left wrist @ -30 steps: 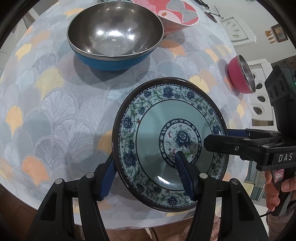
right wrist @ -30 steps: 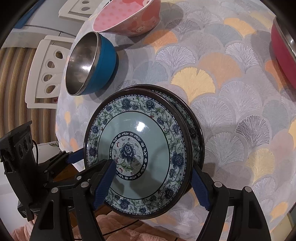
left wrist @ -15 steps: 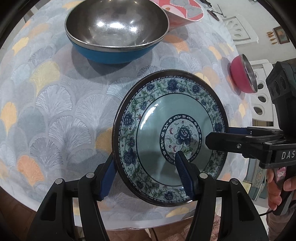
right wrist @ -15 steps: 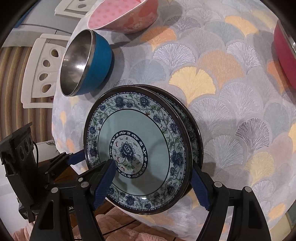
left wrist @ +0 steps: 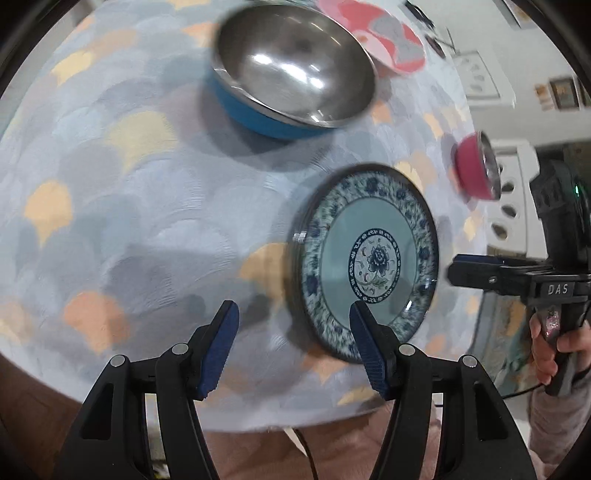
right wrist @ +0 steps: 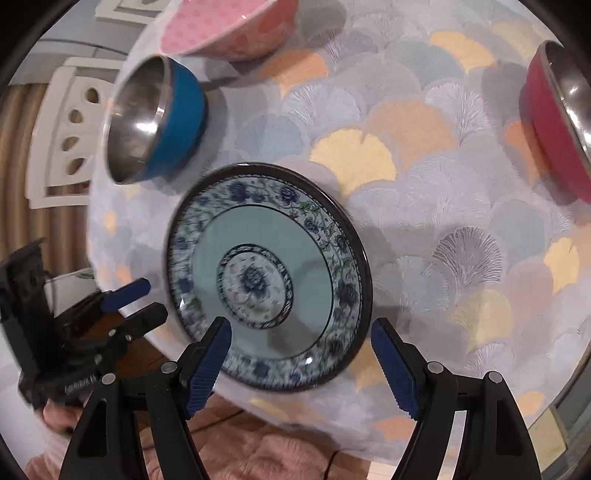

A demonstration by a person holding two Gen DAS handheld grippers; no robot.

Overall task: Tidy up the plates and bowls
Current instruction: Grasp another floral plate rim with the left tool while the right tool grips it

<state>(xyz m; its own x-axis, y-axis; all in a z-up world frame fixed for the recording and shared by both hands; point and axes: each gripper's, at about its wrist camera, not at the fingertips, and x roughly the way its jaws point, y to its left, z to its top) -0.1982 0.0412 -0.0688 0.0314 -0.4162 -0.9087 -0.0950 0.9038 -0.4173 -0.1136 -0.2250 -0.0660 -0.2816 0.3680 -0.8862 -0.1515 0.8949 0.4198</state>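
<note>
While both tools gape, plate [right wrist: 269, 273] lies below (untouched).

Bright indoor light, motion blur, fisheye-bent edges, glare in the blue bowl [left wrist: 295, 70].

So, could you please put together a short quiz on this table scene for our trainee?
1. How many bowls stand on the tablecloth?
2. The patterned plate is: A) standing on its edge; B) lying flat on the tablecloth; C) lifted clear by a gripper.
3. True or false: neither the left gripper nor the right gripper grips anything.
Key: 1. Three: the blue bowl, the pink bowl and the red bowl. 2. B. 3. True.
</note>
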